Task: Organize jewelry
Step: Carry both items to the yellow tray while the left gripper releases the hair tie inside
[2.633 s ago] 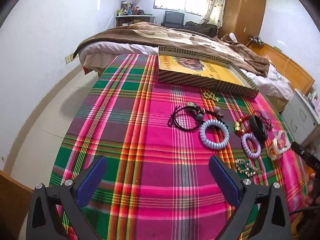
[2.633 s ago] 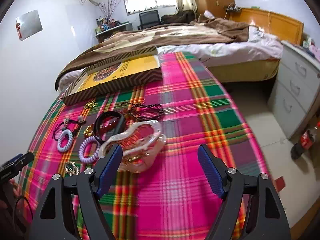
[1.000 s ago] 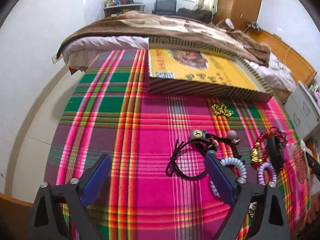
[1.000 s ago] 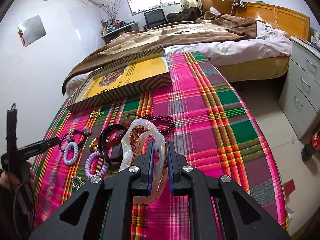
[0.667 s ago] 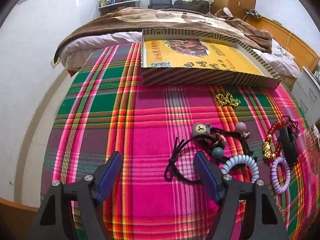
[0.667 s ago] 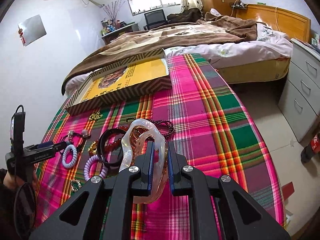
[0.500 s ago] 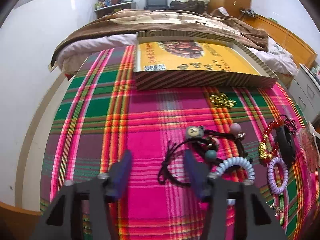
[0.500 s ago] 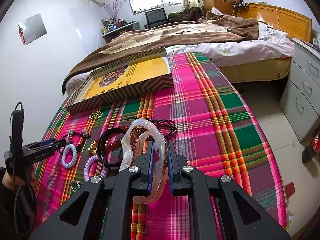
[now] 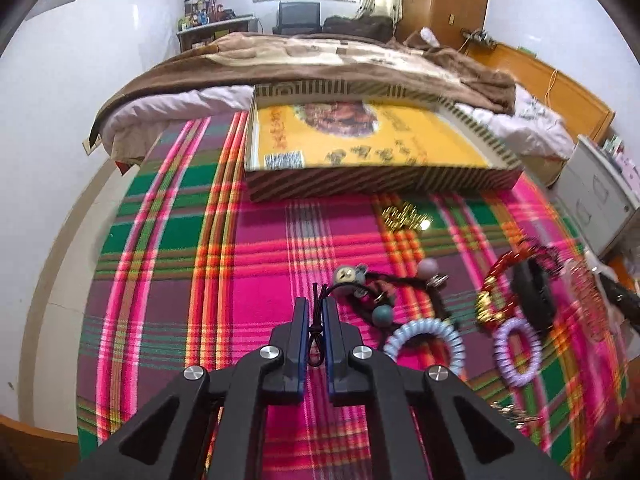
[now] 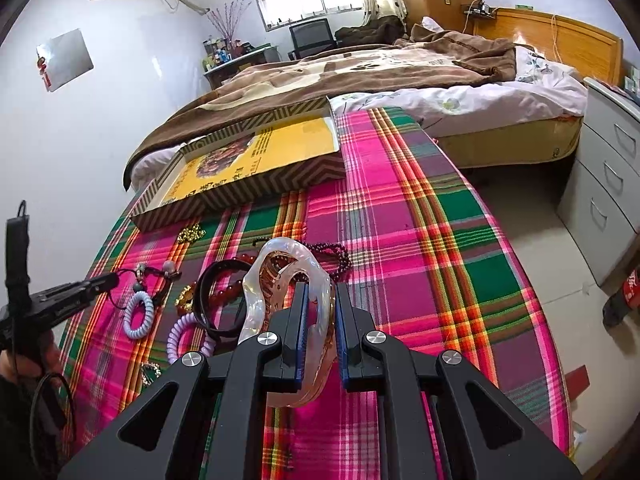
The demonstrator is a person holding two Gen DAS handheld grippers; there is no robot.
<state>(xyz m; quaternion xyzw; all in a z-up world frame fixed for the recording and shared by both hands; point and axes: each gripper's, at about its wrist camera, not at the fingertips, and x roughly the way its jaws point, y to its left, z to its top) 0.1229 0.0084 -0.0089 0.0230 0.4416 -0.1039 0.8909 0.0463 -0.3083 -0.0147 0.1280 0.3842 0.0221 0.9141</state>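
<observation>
A table draped in a pink, green and orange plaid cloth (image 9: 192,264) is seen with jewelry scattered in front of a shallow striped box (image 9: 380,180) with a yellow printed floor, the landmark at the cloth's far edge. The left gripper (image 9: 315,312) is pressed together on a thin black cord hair tie (image 9: 316,320), pinched just short of its bear-faced bead (image 9: 347,276); the cord's loose ends are seen poking up between the blue pads. The tie is held on the near side of the box, toward its middle. Just beside it, further from the box, a pale blue coil hair tie (image 9: 424,340) and a lilac coil hair tie (image 9: 516,356) are laid on the cloth, with a red bead bracelet (image 9: 496,292) and a black bangle (image 9: 532,292) between them and the box. A small gold chain (image 9: 404,216) is left nearest the box's front wall.

The right gripper (image 10: 320,312) is closed on a pearly translucent bangle (image 10: 280,276), raised on edge above the cloth on the near side of the box, with a dark beaded necklace (image 10: 332,252) lying beyond it.
</observation>
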